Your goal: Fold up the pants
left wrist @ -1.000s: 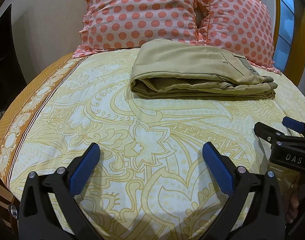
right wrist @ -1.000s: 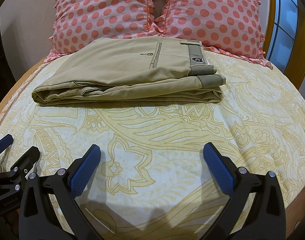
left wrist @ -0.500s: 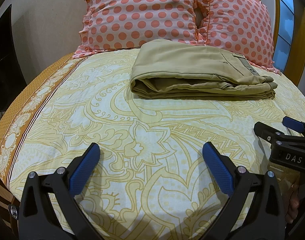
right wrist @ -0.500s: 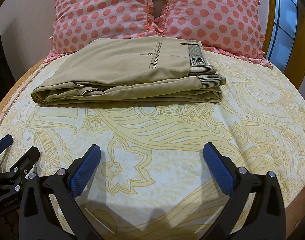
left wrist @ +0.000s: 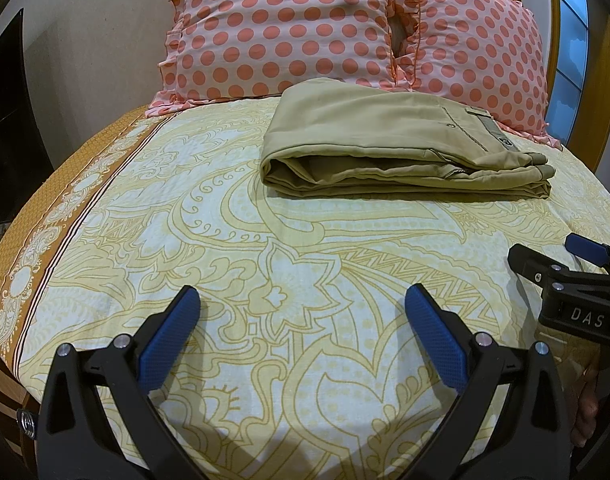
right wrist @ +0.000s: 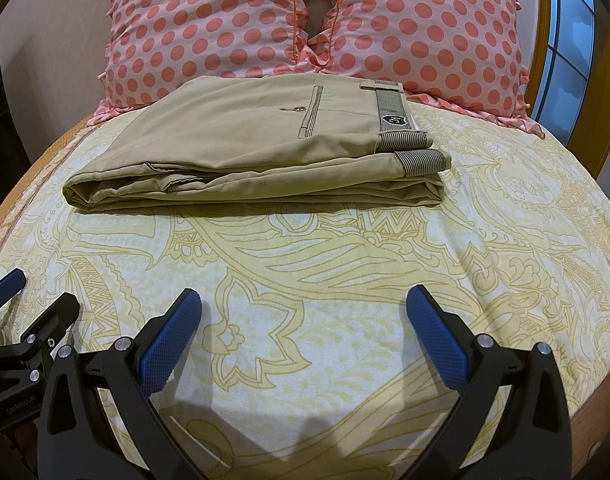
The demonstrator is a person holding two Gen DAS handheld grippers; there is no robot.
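Nearest us, our left gripper (left wrist: pixel 303 332) and right gripper (right wrist: pixel 303 334) hover side by side, blue-padded jaws spread wide, holding nothing. Beyond stretches bare yellow paisley bedsheet (right wrist: pixel 345 264). Farther on lie the folded khaki cotton pants (right wrist: pixel 257 148), long axis left-right, striped waistband rightward, before two pink polka-dot pillows (right wrist: pixel 209 28).

Both views low, facing pillows (left wrist: pixel 289 28), side by side
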